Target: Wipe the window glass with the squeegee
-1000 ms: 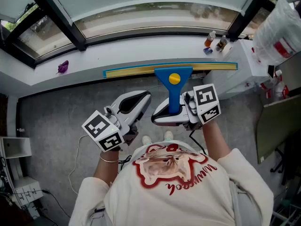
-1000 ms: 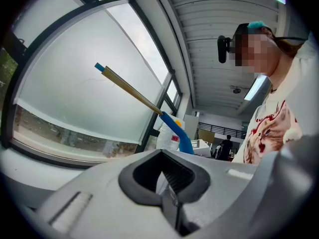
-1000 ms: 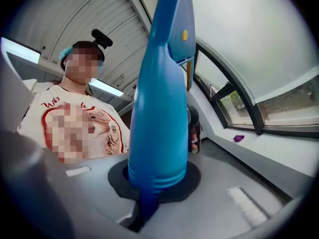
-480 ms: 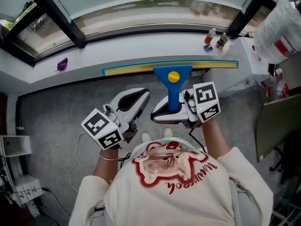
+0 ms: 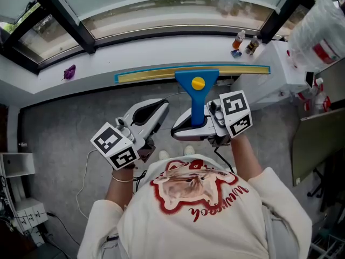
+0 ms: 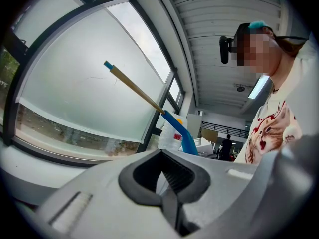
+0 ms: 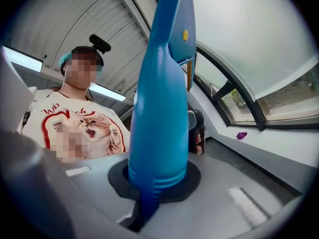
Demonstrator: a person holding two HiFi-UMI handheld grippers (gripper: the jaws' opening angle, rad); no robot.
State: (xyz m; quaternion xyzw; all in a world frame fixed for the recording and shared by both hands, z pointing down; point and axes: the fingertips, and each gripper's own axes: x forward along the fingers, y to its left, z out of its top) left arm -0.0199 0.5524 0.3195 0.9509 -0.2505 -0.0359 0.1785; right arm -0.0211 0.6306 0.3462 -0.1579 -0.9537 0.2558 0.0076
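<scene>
As before, squeegee (image 5: 197, 83) in right hand-held gripper (image 5: 197, 127).

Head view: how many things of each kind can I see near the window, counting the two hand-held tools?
Squeegee: 1
Grippers: 2, the left gripper and the right gripper
Small bottles: 2, the orange bottle and the dark bottle
Small purple object: 1
Total: 6
</scene>
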